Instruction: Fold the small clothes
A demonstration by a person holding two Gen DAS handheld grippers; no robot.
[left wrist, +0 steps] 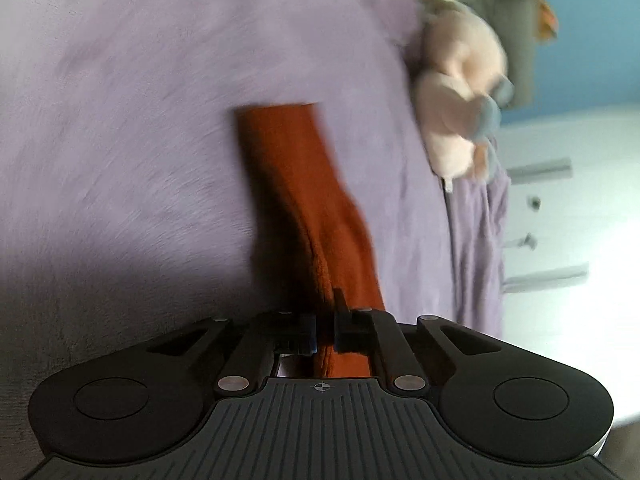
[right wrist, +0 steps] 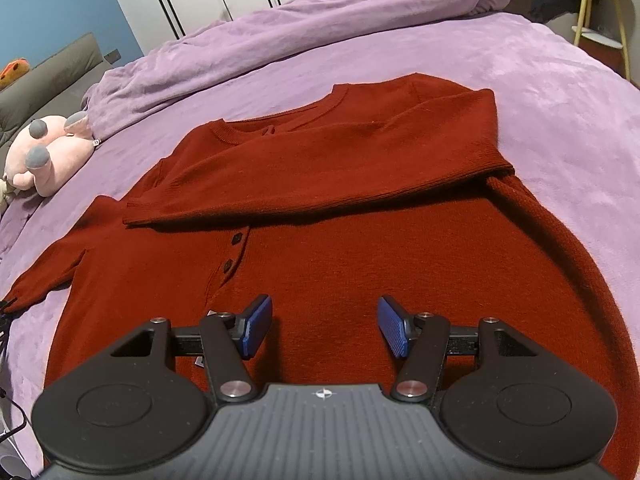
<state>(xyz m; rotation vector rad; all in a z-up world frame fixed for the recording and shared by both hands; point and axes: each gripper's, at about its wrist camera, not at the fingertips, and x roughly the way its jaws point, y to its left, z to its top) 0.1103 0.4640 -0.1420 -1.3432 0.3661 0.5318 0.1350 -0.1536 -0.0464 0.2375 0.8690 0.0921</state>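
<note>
Rust-red knit sweater (right wrist: 340, 216) is lying front-up on the lilac blanket (right wrist: 540, 92), one sleeve folded across its chest. Right gripper (right wrist: 325, 330) is hovering over the lower body, blue pads (right wrist: 256, 326) standing moderately apart, nothing between them. Left gripper (left wrist: 325, 330) is pinching a sleeve (left wrist: 304, 184) of the sweater, jaws closed on the cloth; the sleeve is stretching straight ahead of its fingers. Pink plush toy (left wrist: 460, 100) is lying beyond, ahead-right of the left gripper.
</note>
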